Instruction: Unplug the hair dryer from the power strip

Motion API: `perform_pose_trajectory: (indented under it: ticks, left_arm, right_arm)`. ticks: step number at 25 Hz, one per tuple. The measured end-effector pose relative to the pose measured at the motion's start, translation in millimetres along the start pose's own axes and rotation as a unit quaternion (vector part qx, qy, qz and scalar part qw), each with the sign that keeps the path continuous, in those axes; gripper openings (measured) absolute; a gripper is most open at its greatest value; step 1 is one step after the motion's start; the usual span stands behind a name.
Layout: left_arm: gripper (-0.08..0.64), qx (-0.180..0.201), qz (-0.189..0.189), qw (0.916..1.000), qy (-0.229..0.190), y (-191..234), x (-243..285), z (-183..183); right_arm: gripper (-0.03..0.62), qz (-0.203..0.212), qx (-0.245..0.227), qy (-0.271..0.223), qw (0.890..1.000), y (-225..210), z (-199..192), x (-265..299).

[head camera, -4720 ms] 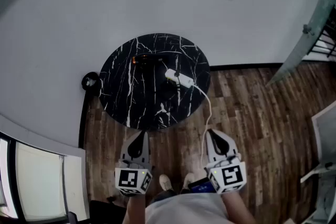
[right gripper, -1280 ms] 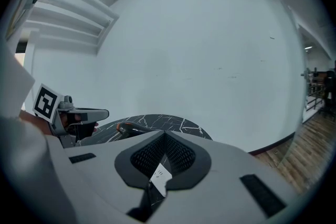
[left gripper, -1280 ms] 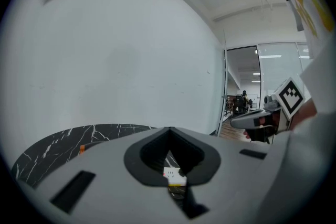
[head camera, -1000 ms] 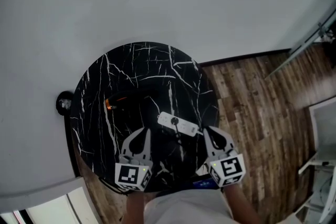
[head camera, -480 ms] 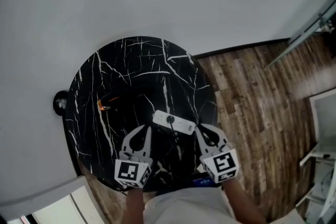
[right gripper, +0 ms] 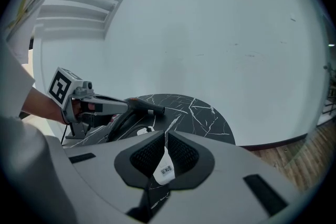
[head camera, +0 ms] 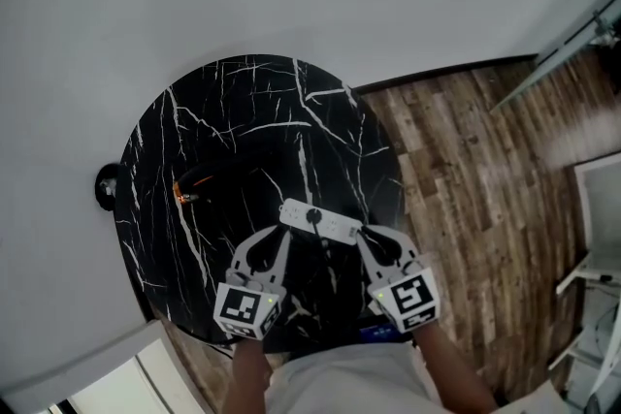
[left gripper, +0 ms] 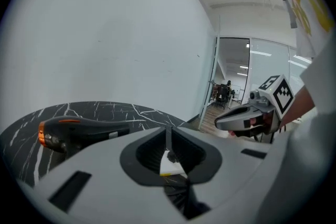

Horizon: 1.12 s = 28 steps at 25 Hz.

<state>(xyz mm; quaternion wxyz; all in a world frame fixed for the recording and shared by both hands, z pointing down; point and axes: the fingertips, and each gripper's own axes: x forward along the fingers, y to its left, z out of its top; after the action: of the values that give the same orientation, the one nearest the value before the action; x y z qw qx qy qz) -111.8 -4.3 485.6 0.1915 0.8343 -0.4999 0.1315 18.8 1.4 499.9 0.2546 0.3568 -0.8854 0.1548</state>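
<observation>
Though both empty tongs (left gripper: pixel 168 136) (right gripper: pixel 165 140) are closed, only right gripper view shows strip's (right gripper: pixel 159 178) label (right gripper: pixel 167 170).

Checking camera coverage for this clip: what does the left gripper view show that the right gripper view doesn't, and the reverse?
Only the left gripper view: the orange ring on the hair dryer, the right tool, a glass doorway. Only the right gripper view: the left tool, a label on the power strip, wood floor. Both: the hair dryer, the power strip, the black marble table, the white wall.
</observation>
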Motion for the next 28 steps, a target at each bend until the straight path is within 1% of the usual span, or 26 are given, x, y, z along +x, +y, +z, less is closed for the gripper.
perform_pose_trajectory:
  ticks: [3,7,9,14,18,21,25,28]
  left_arm:
    - [0.043,0.001,-0.027,0.9993,0.024,-5,8,-16]
    - [0.066,0.009,-0.059,0.9968,0.053,-13,16,-33]
    - [0.075,0.016,-0.066,0.9957,0.062,-13,20,-39]
    - [0.089,0.033,-0.082,0.9925,0.085,-11,32,-51]
    - [0.095,0.039,-0.086,0.992,0.084,-7,39,-52]
    - [0.095,0.064,-0.096,0.9896,0.086,-8,42,-52]
    - [0.095,0.102,-0.119,0.9825,0.101,-12,49,-54]
    - [0.095,0.12,-0.133,0.9778,0.11,-14,54,-56]
  right_arm:
    - [0.007,0.012,-0.006,0.016,1.0,2,-6,6]
    - [0.031,0.032,-0.025,0.037,0.998,5,-17,12]
    - [0.059,0.036,-0.028,0.04,0.998,5,-22,16]
    - [0.112,0.058,-0.023,0.078,0.995,8,-34,24]
    - [0.153,0.064,-0.037,0.103,0.992,8,-46,32]
    - [0.175,0.066,-0.06,0.121,0.989,9,-55,39]
    - [0.19,0.067,-0.075,0.121,0.988,9,-66,53]
    - [0.199,0.077,-0.09,0.146,0.982,10,-67,55]
